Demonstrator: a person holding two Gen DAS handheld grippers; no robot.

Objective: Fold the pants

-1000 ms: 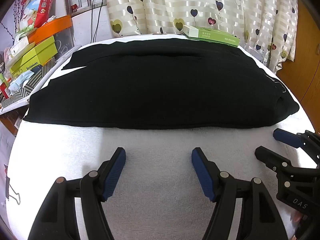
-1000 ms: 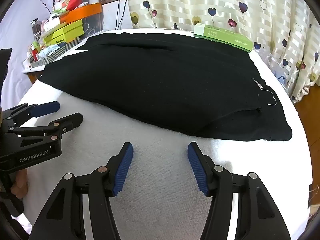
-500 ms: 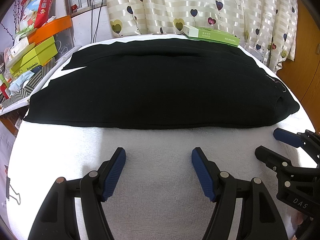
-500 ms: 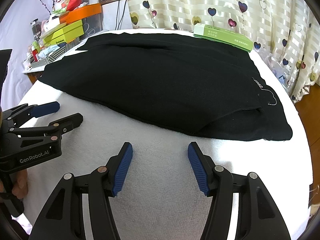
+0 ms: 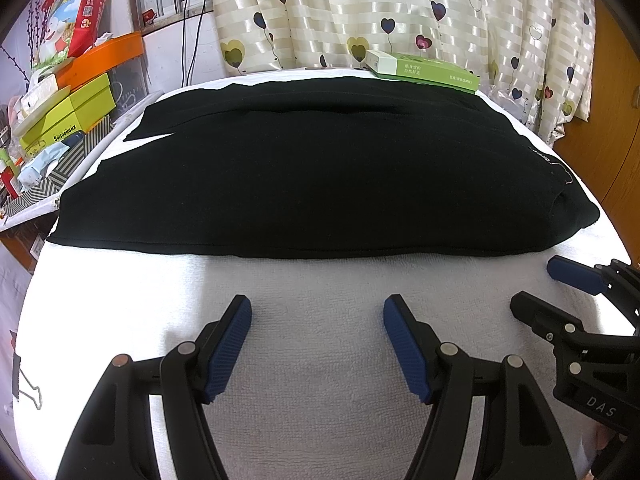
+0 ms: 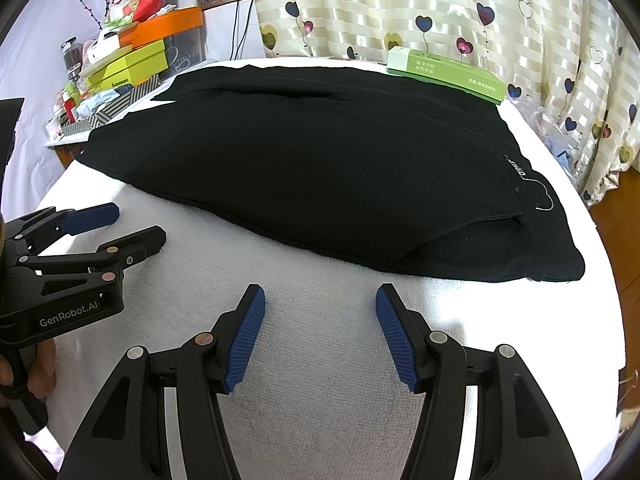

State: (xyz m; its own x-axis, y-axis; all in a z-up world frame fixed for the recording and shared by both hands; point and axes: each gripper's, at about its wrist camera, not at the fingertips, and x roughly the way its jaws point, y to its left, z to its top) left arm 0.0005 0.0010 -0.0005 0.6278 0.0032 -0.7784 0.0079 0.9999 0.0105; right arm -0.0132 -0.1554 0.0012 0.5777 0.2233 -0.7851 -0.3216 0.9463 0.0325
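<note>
Black pants [image 5: 320,176] lie flat across a table covered in white towel [image 5: 320,360], one leg folded over the other, waistband to the right with a small white embroidered mark [image 6: 540,196]. My left gripper [image 5: 318,308] hovers open over the bare towel just short of the pants' near edge. Open too is my right gripper [image 6: 320,296], close to the near edge by the waist end. Each gripper shows in the other's view: the right gripper [image 5: 536,288] at the right side, the left gripper [image 6: 136,224] at the left side. Neither holds anything.
A green box [image 5: 424,70] rests at the table's far edge against heart-patterned curtains [image 5: 400,12]. Stacked boxes and clutter [image 5: 60,112] crowd a shelf on the left. A binder clip [image 5: 24,388] hangs at the towel's left edge. A wooden door [image 5: 612,120] stands at right.
</note>
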